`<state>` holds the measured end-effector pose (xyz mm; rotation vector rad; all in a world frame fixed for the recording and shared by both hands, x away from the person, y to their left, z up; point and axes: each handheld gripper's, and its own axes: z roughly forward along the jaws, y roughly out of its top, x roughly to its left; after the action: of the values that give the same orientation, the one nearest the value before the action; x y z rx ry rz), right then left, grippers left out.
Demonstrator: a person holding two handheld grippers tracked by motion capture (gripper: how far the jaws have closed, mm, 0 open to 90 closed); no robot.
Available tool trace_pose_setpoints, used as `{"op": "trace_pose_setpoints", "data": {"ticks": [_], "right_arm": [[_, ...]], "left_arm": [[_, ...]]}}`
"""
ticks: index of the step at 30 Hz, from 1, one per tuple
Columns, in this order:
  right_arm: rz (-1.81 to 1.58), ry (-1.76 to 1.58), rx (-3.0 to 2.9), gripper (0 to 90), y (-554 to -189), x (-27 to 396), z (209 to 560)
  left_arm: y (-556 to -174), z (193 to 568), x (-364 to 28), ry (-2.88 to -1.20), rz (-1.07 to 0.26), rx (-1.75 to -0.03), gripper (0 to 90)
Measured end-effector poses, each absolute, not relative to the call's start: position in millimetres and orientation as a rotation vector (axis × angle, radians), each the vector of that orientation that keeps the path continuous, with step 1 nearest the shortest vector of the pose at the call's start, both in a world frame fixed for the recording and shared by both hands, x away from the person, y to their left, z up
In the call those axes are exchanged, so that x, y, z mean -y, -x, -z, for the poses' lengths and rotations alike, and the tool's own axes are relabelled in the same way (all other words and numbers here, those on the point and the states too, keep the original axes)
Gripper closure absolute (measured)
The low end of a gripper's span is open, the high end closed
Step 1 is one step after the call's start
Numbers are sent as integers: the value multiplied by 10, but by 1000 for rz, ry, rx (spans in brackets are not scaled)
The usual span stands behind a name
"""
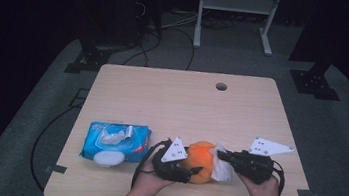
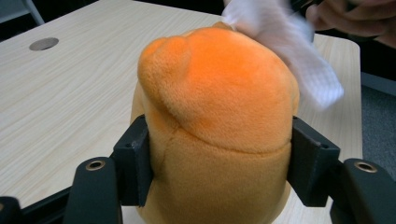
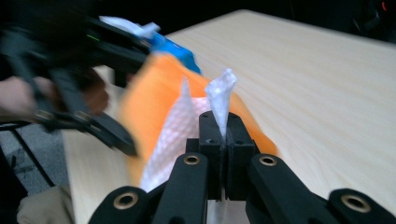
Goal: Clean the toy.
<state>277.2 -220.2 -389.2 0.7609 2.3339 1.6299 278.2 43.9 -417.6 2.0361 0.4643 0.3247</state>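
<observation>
Left gripper (image 1: 192, 172) clamping orange plush (image 1: 200, 160), right gripper (image 1: 222, 157) pinching white wipe (image 1: 222, 168)

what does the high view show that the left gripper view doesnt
The high view alone has the blue wipes pack, the right gripper shut on the white wipe, and the person's forearms. The left gripper view alone has the left gripper pads pressing both sides of the orange plush toy. Both share the toy, the wipe against it, and the table.

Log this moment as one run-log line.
left gripper: shut on orange plush toy | right gripper: shut on white wipe, against toy | wipes pack: table left
</observation>
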Motion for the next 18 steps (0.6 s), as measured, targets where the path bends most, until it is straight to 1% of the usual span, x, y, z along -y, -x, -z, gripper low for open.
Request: {"op": "trace_pose_setpoints", "data": {"ticks": [2, 4, 9, 11, 12, 14, 15, 16, 17, 18], "right_arm": [[-1677, -671, -2362, 872, -2714, 2079, 3841], [-1584, -633, -2396, 872, -2698, 1986, 3860], [-1536, -799, -2366, 871, -2822, 2175, 3973], [-1537, -820, -2370, 871, -2831, 2202, 3984], [-1530, -806, -2380, 871, -2822, 2186, 3995], [-1500, -767, -2403, 871, -2797, 2139, 4010], [-1500, -749, -2421, 871, -2787, 2121, 4014], [-1511, -740, -2434, 870, -2778, 2106, 4009], [-1509, -733, -2435, 870, -2771, 2095, 4000], [-1513, -714, -2430, 870, -2747, 2080, 3963]], "left_arm": [[-2756, 4188, -412, -2041, -330, -452, 324], [-2730, 4204, -405, -2052, -345, -447, 325], [-2740, 4231, -450, -2042, -324, -464, 324], [-2749, 4230, -448, -2050, -315, -446, 302], [-2763, 4228, -446, -2055, -304, -441, 253], [-2814, 4229, -459, -2039, -247, -463, 116], [-2839, 4231, -474, -2033, -212, -474, 69], [-2847, 4234, -478, -2036, -203, -472, 71], [-2822, 4232, -476, -2040, -227, -448, 115], [-2808, 4231, -469, -2042, -237, -441, 188]]}}
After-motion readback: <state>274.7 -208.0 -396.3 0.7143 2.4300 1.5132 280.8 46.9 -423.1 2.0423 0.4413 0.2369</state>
